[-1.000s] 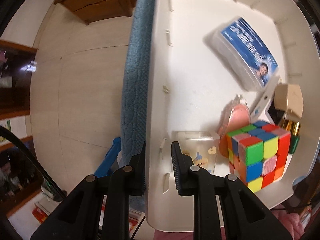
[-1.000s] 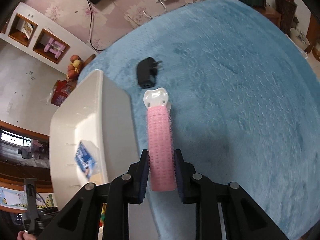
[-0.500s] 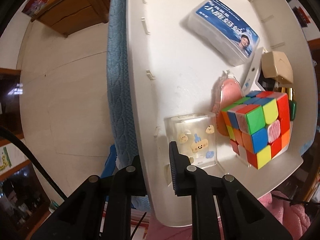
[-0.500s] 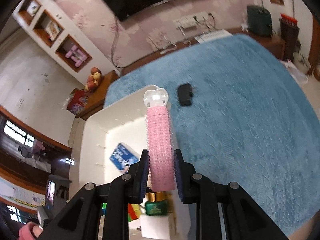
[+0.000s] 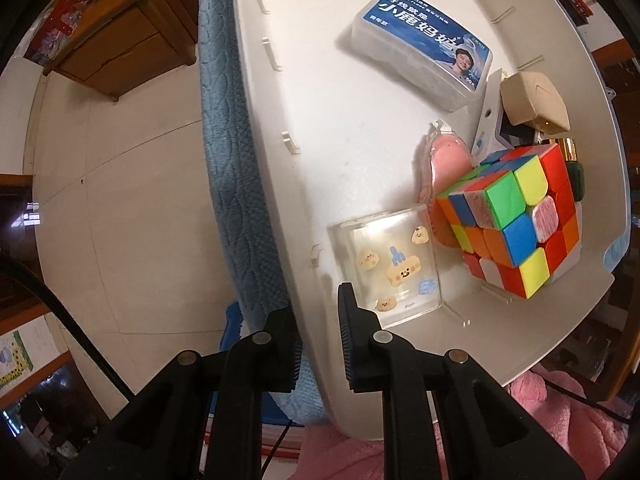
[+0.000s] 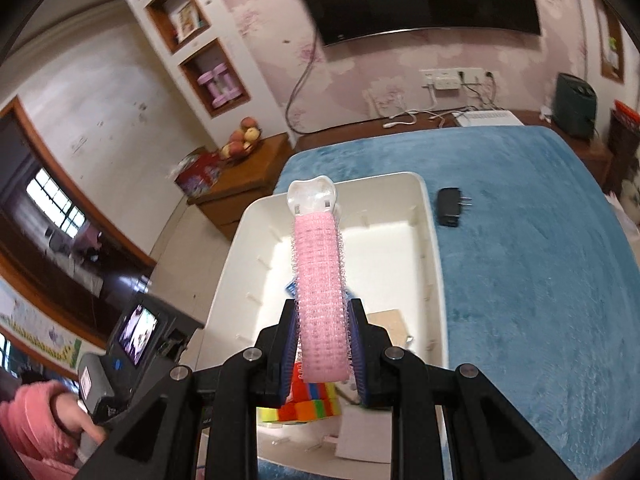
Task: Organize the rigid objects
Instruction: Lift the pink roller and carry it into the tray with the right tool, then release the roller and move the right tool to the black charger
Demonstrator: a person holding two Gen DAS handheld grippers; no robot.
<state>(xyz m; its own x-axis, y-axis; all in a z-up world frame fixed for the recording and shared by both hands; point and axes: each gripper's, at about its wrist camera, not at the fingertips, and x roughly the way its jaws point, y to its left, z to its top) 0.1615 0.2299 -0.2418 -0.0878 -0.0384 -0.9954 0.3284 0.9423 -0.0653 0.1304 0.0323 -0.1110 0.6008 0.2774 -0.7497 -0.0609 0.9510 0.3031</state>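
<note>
Now my right gripper (image 6: 323,344) is clamped on the pink roller (image 6: 320,292), carrying it above the white bin (image 6: 434,240), its clear tip over the far half. My left gripper (image 5: 318,332) points straight down at the bin's long wall, jaws narrow with that wall between them; I judge they pinch it to steady the bin, though pad contact is hard to read.

Most of the sorting looks done. Inside already lie the floss box (image 5: 420,48), the cube (image 5: 512,220), a clear box (image 5: 394,264) with cartoon stickers, a pink case (image 5: 444,160), a beige block (image 5: 534,100) and some smaller bits by the far wall that I cannot make out. Left, as far as I can tell: drop the roller in, then fetch the black charger (image 6: 450,206), which sits on the blue blanket (image 6: 540,280) just beside the bin's outer wall.

Open floor in the bin is the bare stretch between the floss box and the clear box, beside the ribbed wall; that is where I would release. The cube stands tall, so I should keep clear of it. The bin sits right at the blanket's edge, with floor below on my left side
</note>
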